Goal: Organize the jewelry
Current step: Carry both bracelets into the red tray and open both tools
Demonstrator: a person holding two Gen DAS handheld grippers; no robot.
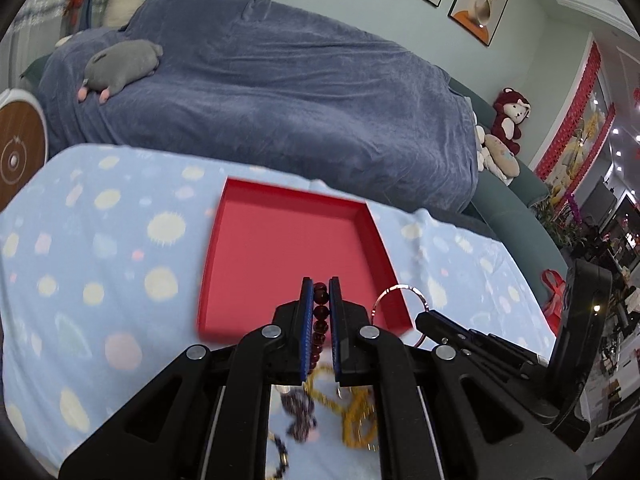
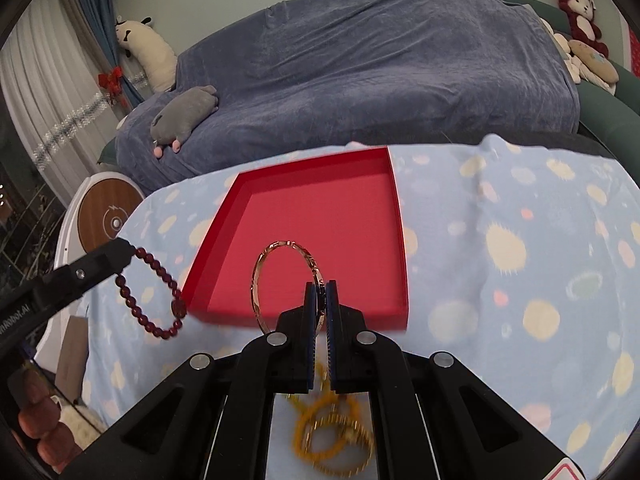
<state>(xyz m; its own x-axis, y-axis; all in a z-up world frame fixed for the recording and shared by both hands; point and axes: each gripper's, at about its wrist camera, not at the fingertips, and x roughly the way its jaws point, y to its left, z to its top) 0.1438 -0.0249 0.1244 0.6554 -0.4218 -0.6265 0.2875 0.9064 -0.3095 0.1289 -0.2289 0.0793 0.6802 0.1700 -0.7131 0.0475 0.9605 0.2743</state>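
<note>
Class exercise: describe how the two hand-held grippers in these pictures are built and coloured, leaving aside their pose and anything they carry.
Both the left gripper and the right gripper are matte black, with angular linkage arms joined by round silver pivot bolts. Each has two flat upright fingers lined with ridged blue pads. White lettering marks the left gripper's body in the right wrist view. No hands or sleeves show.

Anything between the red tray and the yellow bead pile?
Only bare spotted cloth between red tray and yellow beads, in the right wrist view.

A grey plush toy (image 2: 184,114) lies on the blue-covered sofa (image 2: 360,68); a dark red plush, perhaps a monkey (image 2: 578,10), sits at its end.
</note>
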